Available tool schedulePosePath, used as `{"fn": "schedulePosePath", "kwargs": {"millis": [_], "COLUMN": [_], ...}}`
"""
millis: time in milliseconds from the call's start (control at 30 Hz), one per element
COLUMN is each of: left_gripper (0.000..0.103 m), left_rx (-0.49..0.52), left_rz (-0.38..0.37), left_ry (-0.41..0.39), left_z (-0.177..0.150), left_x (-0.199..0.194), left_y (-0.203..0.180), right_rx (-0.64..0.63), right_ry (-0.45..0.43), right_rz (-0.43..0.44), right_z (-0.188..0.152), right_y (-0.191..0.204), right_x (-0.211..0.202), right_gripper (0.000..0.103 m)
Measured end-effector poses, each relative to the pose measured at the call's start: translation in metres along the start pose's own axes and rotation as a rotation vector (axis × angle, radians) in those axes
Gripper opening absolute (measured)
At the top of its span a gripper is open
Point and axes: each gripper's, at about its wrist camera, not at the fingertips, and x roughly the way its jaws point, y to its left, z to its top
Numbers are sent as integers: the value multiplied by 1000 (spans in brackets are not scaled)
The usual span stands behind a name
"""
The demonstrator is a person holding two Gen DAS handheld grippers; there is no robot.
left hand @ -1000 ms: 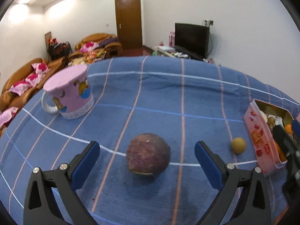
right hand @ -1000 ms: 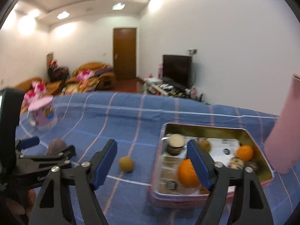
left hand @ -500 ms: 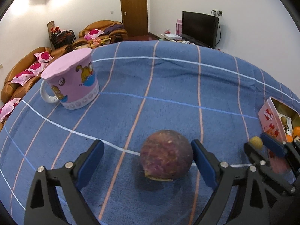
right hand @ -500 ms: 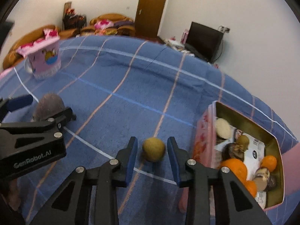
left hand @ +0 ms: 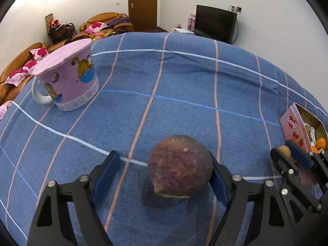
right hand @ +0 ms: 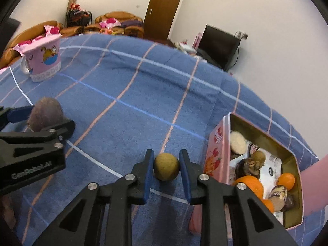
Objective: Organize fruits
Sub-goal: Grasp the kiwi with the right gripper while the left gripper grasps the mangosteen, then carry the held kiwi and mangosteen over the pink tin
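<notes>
My right tongs (right hand: 166,169) have closed in since a moment ago, now pinching the small yellow fruit (right hand: 166,166) on the blue cloth (right hand: 127,94) beside the tin (right hand: 217,143), left tongs (left hand: 164,176) wide apart, right pad touching the purple fruit (left hand: 180,165), pink mug (left hand: 69,78) well behind.

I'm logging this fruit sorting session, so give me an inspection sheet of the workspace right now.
Surface: blue checked cloth, a few wrinkles.
Job's things: purple fruit and small yellow-brown fruit on the cloth; pink tin at right holds oranges and other items.
Clutter: pink cartoon mug, upside down.
Grippers: left gripper open around the purple fruit, one pad touching; right gripper shut on the small fruit.
Cables: one hanging from the wall socket behind the television.
Surroundings: brown sofas, wooden door.
</notes>
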Motion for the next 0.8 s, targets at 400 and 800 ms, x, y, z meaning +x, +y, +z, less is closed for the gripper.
{"fn": "schedulePosePath", "kwargs": {"millis": [400, 800], "left_gripper": [53, 53], "left_rx": [15, -34], "left_rz": [-22, -6], "left_ry": [-48, -216], "left_z": [-2, -10], "left_x": [-15, -46], "left_y": [-3, 5], "right_rx": [159, 210], "right_ry": [-364, -402], "right_rz": [52, 136], "right_z": [-9, -17], "right_y": [-8, -9], "right_x": [-74, -75], "right_gripper": [27, 27]}}
